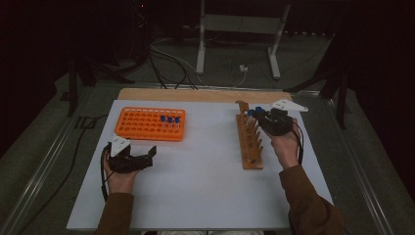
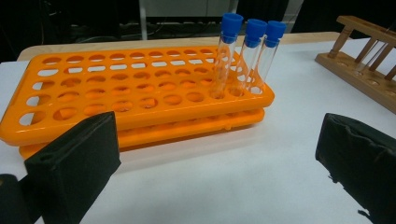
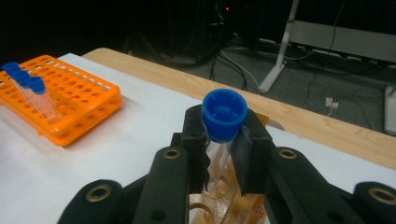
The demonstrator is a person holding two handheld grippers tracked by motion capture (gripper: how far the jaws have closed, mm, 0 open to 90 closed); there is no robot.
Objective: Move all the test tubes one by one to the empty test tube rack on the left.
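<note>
Gripping a blue-capped tube [image 3: 223, 122] over the wooden rack [image 1: 250, 143], my right gripper [image 3: 224, 140] points away from me. My left gripper [image 1: 147, 157] rests gaping, holding nothing, the orange rack [image 2: 135, 93] just ahead. No writing is readable.

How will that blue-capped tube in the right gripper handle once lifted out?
Likely light: the tube looks clear, thin and empty. Probably slippery, so it could slide in the right gripper. Being round, it would likely roll if laid down.

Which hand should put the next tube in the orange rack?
Probably the right: its gripper is shut on a blue-capped tube above the wooden rack. The left gripper sits open beside the orange rack, holding nothing.
</note>
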